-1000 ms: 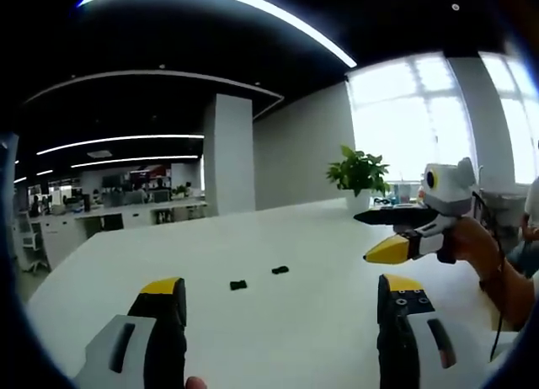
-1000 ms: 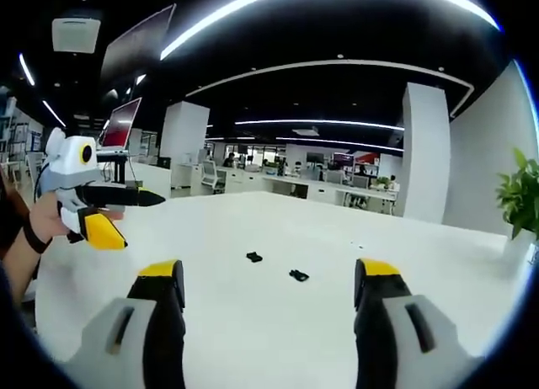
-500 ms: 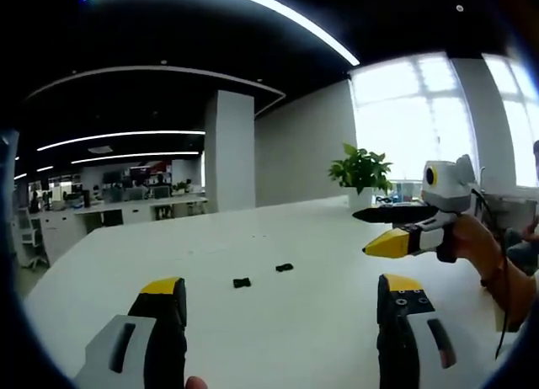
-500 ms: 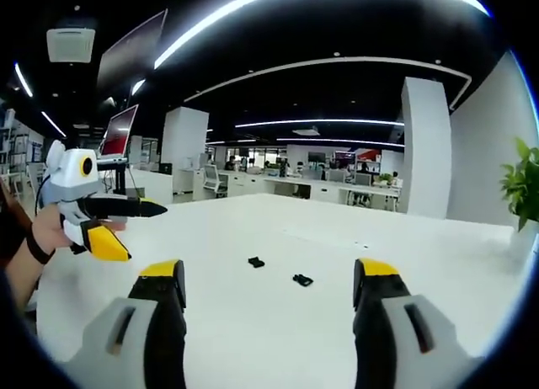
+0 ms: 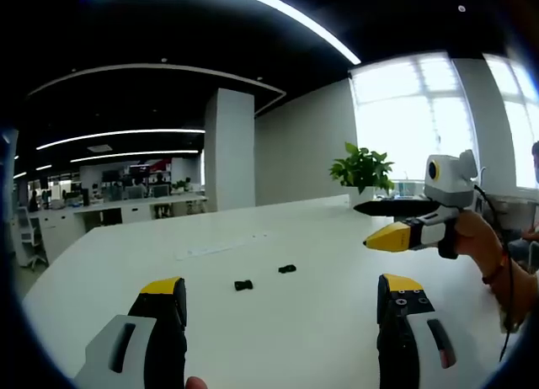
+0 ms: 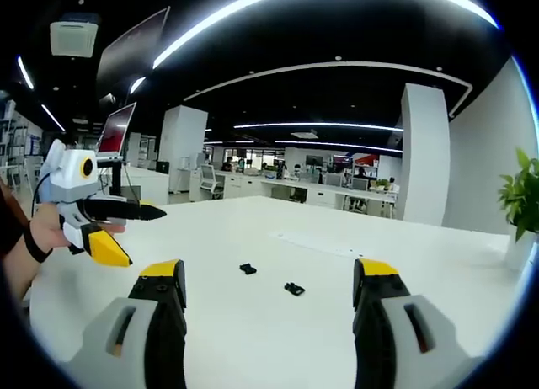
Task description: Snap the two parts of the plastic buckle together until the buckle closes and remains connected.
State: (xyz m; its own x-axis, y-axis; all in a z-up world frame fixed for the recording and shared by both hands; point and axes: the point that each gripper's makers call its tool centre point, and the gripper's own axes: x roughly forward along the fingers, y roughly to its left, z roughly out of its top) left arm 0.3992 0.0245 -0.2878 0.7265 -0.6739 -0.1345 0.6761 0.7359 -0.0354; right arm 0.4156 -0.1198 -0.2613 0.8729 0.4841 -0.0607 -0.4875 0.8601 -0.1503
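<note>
While both grippers hover above the white worktop [image 5: 278, 322], the two black buckle parts lie on it ahead of them, a little apart from each other and touching neither gripper. Seen from the left gripper view, one buckle part [image 5: 244, 285] sits nearer the camera and the other part [image 5: 287, 269] just beyond it, toward the plant [image 5: 362, 168] at the worktop's far edge. From the right gripper view the same pair shows as a farther piece [image 6: 248, 269] and a nearer piece [image 6: 293, 289], with a gap of bare worktop between them (which piece is the socket and which the prong is too small to tell).

The left gripper [image 5: 280, 298] has its yellow-tipped fingers [image 5: 162, 290] spread wide with nothing between them. The right gripper [image 6: 268, 281] likewise holds its fingers [image 6: 376, 271] wide apart and empty. Each gripper also shows in the other's view, held up in a hand: the right one [image 5: 389, 223] beside the plant, its fingers parted, and the left one [image 6: 118, 233] well to the side of the buckle parts, above the worktop's edge. A white column [image 6: 421, 153] stands beyond the worktop, with office desks behind it.
</note>
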